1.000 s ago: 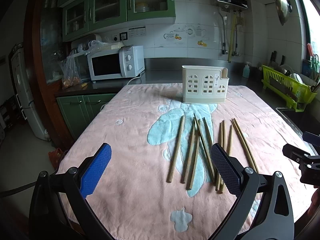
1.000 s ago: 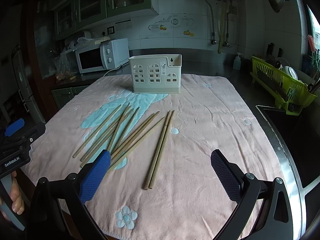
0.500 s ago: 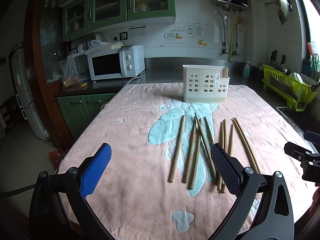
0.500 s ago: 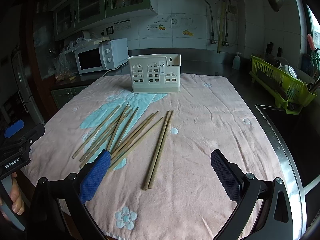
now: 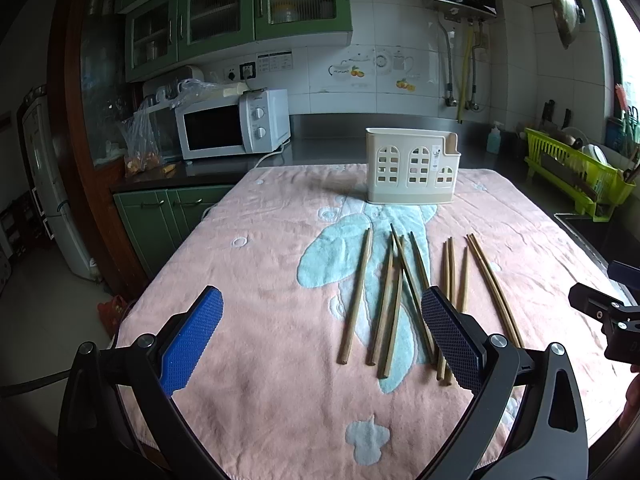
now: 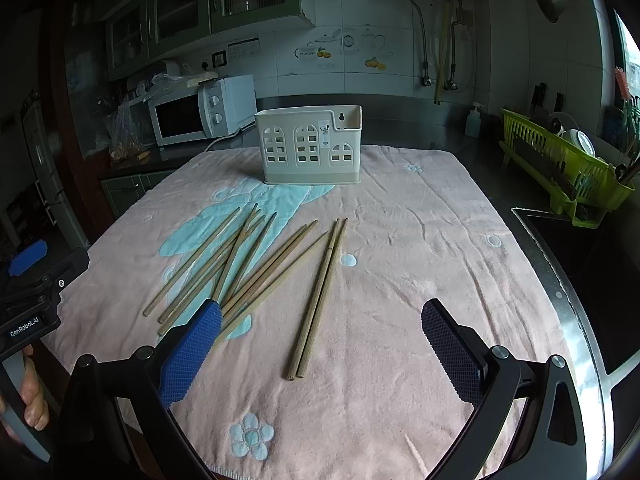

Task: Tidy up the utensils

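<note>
— Is any lettering readable here?

— One piece. In the right wrist view, the black body of the other hand-held gripper (image 6: 30, 320) at the left edge carries white lettering reading "GenRobot.AI".

— What about the cream plastic utensil caddy with arched cut-outs (image 6: 310, 148)?

— A small sticker sits on its front, but the print is too small to read.

— And the white tiled wall?

— A white notice sheet (image 6: 243, 49) hangs beside the sockets; its lines are illegible. The white microwave oven (image 5: 234, 124) shows dials, with no legible marking.
</note>
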`<state>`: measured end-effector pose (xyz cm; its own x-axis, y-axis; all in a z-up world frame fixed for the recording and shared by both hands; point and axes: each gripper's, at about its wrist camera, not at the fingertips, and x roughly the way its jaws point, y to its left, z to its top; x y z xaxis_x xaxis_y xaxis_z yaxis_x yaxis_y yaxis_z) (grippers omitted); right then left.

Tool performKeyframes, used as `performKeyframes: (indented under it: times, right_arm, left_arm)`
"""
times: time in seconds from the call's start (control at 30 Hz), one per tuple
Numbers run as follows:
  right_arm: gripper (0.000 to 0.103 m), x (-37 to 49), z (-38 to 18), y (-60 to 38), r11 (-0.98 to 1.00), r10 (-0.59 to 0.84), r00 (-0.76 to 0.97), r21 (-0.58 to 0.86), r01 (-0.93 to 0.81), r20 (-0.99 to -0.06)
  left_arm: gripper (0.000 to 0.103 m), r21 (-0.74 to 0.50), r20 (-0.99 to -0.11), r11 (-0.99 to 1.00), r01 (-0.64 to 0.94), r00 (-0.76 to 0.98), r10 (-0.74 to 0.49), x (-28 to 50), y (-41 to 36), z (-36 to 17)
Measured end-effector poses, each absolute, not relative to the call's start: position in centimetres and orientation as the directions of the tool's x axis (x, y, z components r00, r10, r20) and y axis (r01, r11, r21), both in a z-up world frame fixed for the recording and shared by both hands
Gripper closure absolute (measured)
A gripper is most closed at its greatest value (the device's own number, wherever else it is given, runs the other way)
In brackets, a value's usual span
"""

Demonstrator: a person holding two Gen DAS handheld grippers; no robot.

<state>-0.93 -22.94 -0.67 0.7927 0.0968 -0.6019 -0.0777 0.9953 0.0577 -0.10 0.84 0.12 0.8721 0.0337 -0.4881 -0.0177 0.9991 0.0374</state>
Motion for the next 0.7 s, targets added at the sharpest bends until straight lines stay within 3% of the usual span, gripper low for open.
performKeyframes:
  times: [0.7]
  right_arm:
    - [0.006, -0.82, -0.83, -22.90, 0.995, 0.097, 0.790, 0.057, -0.078, -0.605]
  left_arm:
    - [0.005, 0.040, -0.489, 0.999, -0.018, 0.871, 0.036, -0.04, 0.99, -0.09]
